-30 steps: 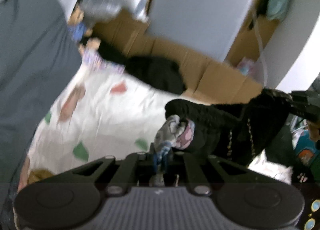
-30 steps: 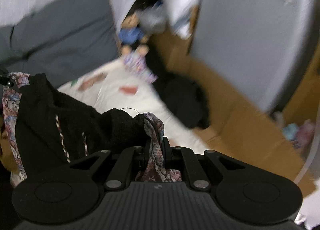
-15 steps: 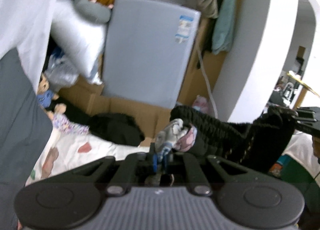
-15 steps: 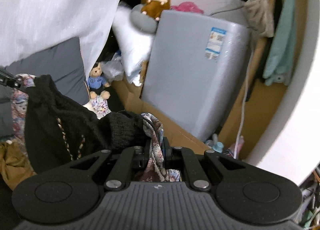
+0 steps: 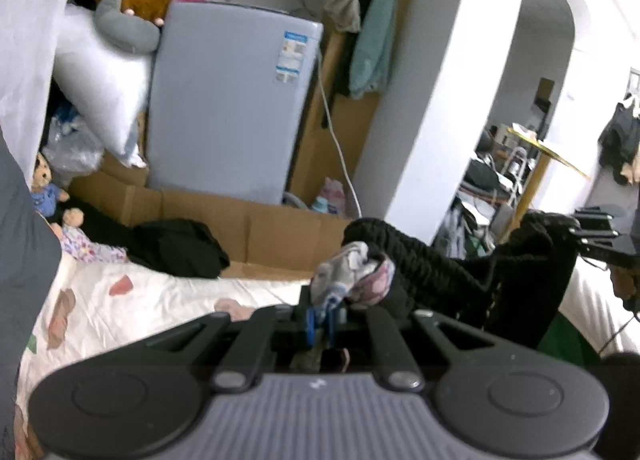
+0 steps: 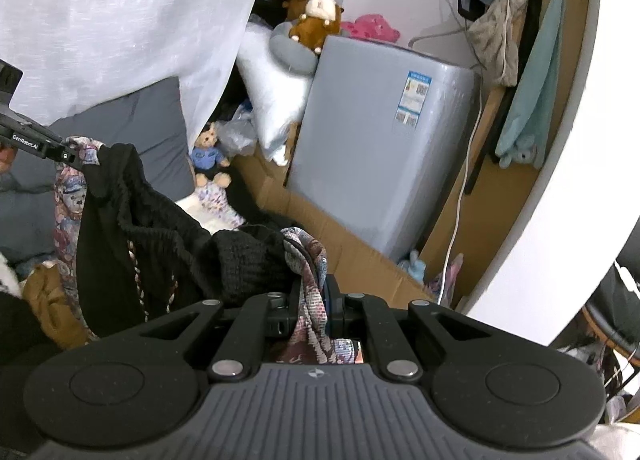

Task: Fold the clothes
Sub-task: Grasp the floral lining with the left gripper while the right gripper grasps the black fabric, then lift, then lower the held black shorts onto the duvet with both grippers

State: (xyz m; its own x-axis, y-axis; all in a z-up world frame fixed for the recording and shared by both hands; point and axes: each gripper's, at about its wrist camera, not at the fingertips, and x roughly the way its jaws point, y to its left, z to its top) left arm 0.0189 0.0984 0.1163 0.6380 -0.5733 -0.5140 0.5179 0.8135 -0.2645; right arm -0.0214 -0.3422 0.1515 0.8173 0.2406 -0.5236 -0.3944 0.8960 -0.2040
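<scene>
Black knit cloth with a patterned lining, one garment (image 5: 436, 264), hangs stretched in the air between the two tools, well above the bed sheet (image 5: 132, 300) with its coloured patches. On the left side, the left gripper (image 5: 320, 310) has its tongs together, clamped on a bunched corner where the pale patterned lining pokes out above the tips. From there the knit runs across to the right, sagging a little in the middle, to the right gripper (image 6: 314, 300), whose tongs are likewise pressed together on the other corner, with lining fabric spilling down between them. Each tool shows at the edge of the other's view, so the two hands are held apart at about the same height, both tilted somewhat downward toward the bed. Beyond them stand a grey washing machine (image 5: 228, 108), cardboard (image 5: 240, 220) along the bed's edge, and a dark heap of clothing (image 5: 176, 248) on the sheet's far end. My reading is that this is the lift-and-spread step: the garment is raised by two corners so it can hang straight before any fold is made. Next it seems to need lowering flat onto the bare sheet, short of the dark heap, with both grips kept tight and the top edge taut so the lining does not bunch under the knit.
</scene>
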